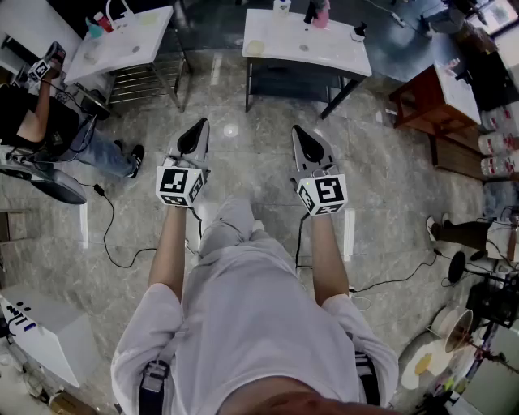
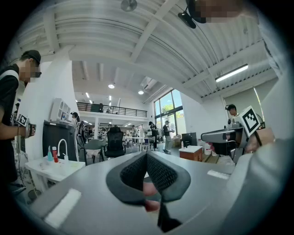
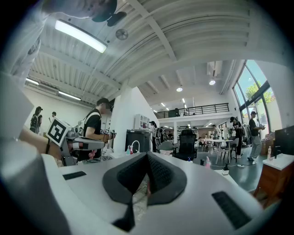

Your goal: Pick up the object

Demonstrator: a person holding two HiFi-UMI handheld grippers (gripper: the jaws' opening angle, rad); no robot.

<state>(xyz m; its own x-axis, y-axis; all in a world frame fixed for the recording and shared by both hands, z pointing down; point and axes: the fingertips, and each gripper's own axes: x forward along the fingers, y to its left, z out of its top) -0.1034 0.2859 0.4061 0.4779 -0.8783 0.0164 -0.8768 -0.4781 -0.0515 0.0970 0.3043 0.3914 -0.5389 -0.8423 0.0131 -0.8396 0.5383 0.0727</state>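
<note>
— Well, start close in: how are the two tools held?

— Both bare forearms reach out from a white shirt [image 1: 243,324]. The left gripper [image 1: 198,130] and the right gripper [image 1: 300,134] sit side by side above the pale stone floor [image 1: 243,158], both pointing forward.

— Are the jaws apart on either one?

— No. In the left gripper view the two dark pads meet at their tips with nothing clamped between them. A pink blur shows through the gap lower down, and I cannot tell what it is. In the right gripper view the jaws are likewise pressed fully together and empty.

— So where is the object?

— Not in either gripper. A black cable [image 1: 113,239] trails over the floor to the left. Farther on, well apart from the jaws, stand two white tables. The left table [image 1: 134,50] carries a curved white tap [image 1: 120,11] and some small bottles [image 1: 96,26]. The right table [image 1: 324,50] has a pink bottle [image 1: 321,12] at its far edge and a small pale round thing [image 1: 255,47] near its left end. I cannot tell which of these is the one to pick up.

— And around the tables?

— A seated person [image 1: 49,121] is beside the left table, and a brown wooden cabinet [image 1: 426,101] stands off to the right.
</note>
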